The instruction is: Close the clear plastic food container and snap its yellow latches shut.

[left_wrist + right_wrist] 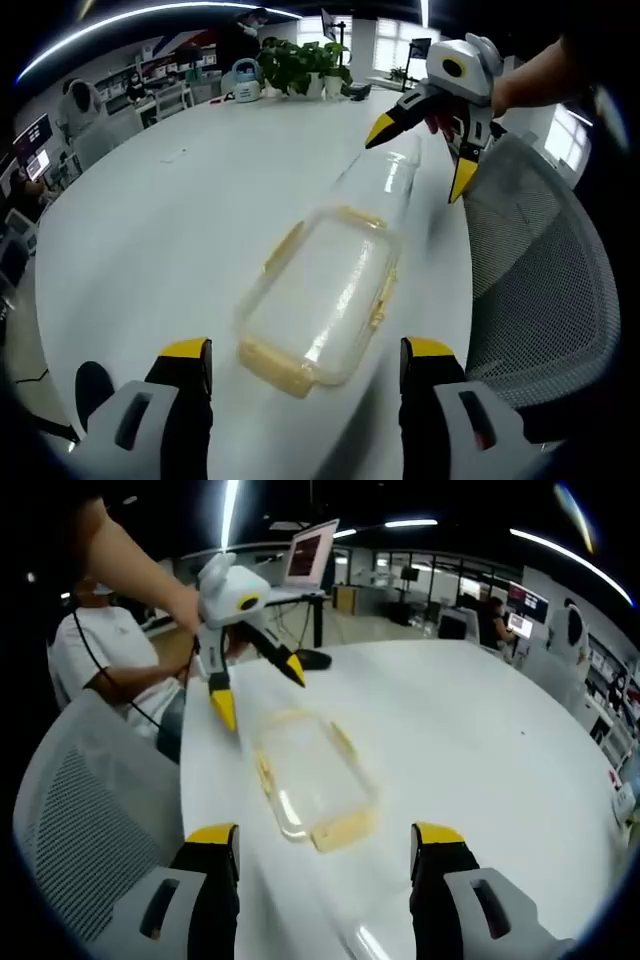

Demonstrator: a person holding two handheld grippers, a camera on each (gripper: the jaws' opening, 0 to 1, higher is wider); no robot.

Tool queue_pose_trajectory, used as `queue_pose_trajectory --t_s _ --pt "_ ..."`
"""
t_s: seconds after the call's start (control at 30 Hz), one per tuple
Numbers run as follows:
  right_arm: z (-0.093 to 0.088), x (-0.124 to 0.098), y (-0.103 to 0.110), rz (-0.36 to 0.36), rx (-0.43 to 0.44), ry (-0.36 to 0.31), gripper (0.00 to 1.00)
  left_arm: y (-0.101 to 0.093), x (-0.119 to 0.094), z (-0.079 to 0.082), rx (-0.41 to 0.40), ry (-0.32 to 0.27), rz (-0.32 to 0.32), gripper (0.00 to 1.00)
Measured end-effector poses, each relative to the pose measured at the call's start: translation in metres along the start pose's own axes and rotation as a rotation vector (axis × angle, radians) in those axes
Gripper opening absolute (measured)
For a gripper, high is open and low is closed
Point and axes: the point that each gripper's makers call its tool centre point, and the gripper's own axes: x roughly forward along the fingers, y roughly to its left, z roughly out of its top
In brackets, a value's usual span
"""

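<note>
Sitting on the white bench (180, 220), near the edge by a grey mesh chair (540, 280), was the clear plastic food container (325, 295) with its yellow latches (283, 248). Lid looked to be on it; blur made it hard to tell whether any latch was snapped. Nothing visible inside the container.

Around it: potted plants (300, 62) and a small light-blue appliance (245, 80) at the far bench edge in the left gripper view; a raised laptop (312, 552) and a seated person in a white shirt (100, 645) past the bench edge in the right gripper view. Nothing stood between either tool and the container.

Left tongs (305, 362) were spread wide, yellow tips on either side of the container's near end, gripping nothing. In the right gripper view the left tongs (258, 688) hung above the far end of the container (312, 780), held by a hand (185, 605).

Right tongs (325, 845) were also spread, empty, just short of the container. In the left gripper view they (420, 155) hovered over the bench edge beyond the container, tips apart, a hand (510, 90) behind them.
</note>
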Motion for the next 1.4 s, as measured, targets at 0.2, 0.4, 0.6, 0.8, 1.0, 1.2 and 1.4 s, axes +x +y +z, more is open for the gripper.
queue_pose_trajectory --t_s 0.2,0.4,0.6,0.8,1.0,1.2,1.4 --pt "-0.004 0.009 0.0 0.03 -0.037 0.041 0.68 0.002 0.004 -0.006 0.044 0.036 -0.037 0.76" --pt "-0.011 0.019 -0.001 0.057 -0.062 0.081 0.68 0.004 0.007 -0.011 0.074 0.067 -0.061 0.75" --pt "-0.018 0.025 -0.002 0.076 -0.089 0.116 0.66 0.004 0.011 -0.016 0.12 0.094 -0.076 0.75" --pt "-0.019 0.029 -0.004 0.099 -0.123 0.142 0.65 0.004 0.014 -0.018 0.168 0.114 -0.091 0.73" --pt "-0.028 0.035 -0.004 0.127 -0.169 0.192 0.65 0.009 0.016 -0.026 0.228 0.157 -0.102 0.72" --pt "-0.03 0.04 -0.006 0.139 -0.18 0.211 0.65 0.012 0.019 -0.027 0.306 0.174 -0.116 0.73" --pt "-0.03 0.044 -0.007 0.156 -0.194 0.23 0.63 0.015 0.022 -0.029 0.362 0.199 -0.14 0.72"
